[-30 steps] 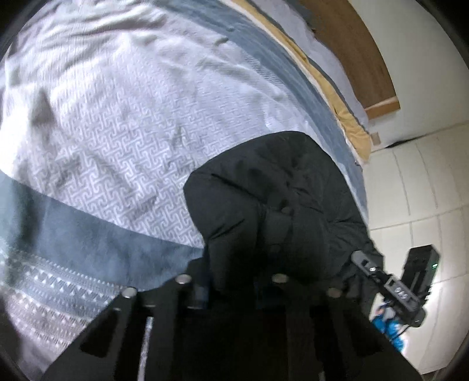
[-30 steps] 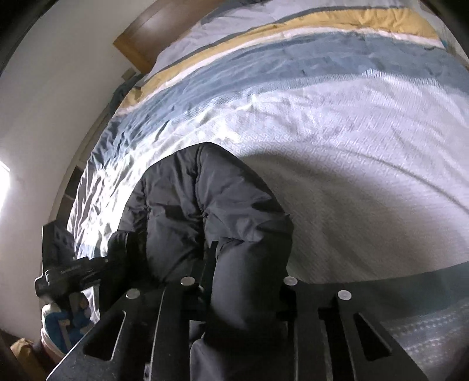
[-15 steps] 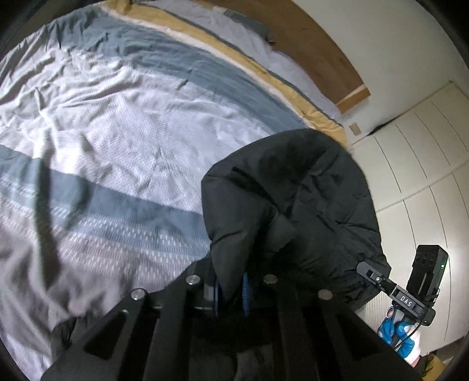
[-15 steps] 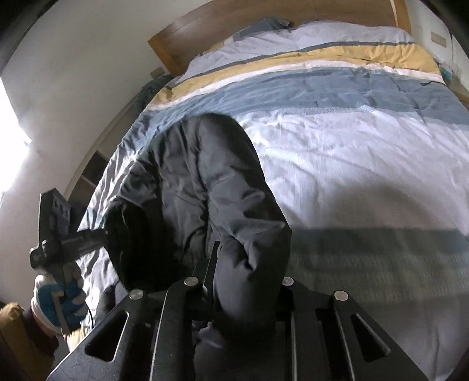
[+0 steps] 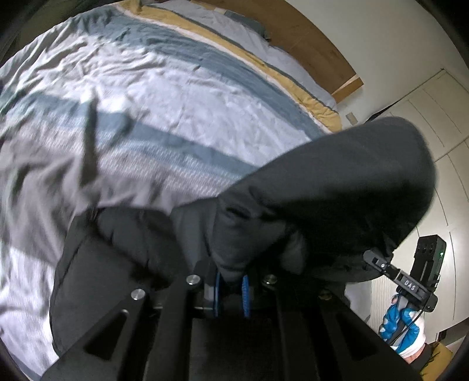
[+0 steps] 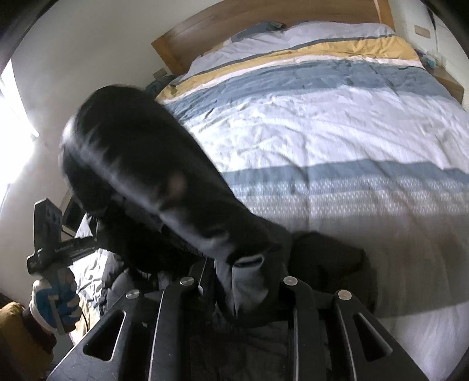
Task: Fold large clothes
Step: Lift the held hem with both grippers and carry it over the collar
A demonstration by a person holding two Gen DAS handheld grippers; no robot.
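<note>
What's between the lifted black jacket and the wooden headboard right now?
Only the striped duvet: in the right wrist view it runs bare from the black jacket to the headboard, nothing lying on it. The left wrist view shows the same.

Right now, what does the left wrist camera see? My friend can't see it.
The left gripper has its jaws shut on a bunched black jacket, lifted above a striped blue, white and yellow bedspread. At lower right, a blue-and-white gloved hand holds the right gripper.
</note>
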